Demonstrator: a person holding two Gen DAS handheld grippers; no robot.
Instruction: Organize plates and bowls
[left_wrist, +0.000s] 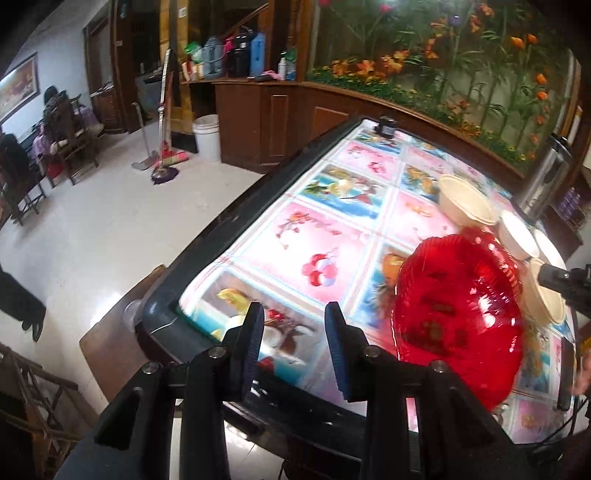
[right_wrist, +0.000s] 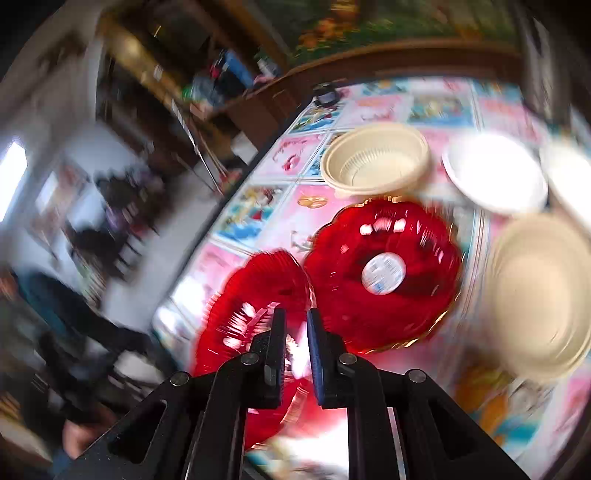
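Note:
My right gripper (right_wrist: 296, 325) is shut on the rim of a red translucent plate (right_wrist: 251, 314) and holds it tilted above the table; that view is motion-blurred. The same plate shows in the left wrist view (left_wrist: 458, 317), raised on edge. A second red plate (right_wrist: 384, 273) with a round white sticker lies flat beside it. Two beige bowls (right_wrist: 376, 158) (right_wrist: 543, 295) and two white bowls (right_wrist: 495, 177) (right_wrist: 572, 177) stand behind. My left gripper (left_wrist: 295, 317) is open and empty above the table's near corner.
The table has a pink and blue picture cloth (left_wrist: 317, 229) and a dark raised edge (left_wrist: 236, 206). A small black device (left_wrist: 385, 125) sits at its far end. A steel urn (left_wrist: 546, 170) stands beyond the right side. White floor lies to the left.

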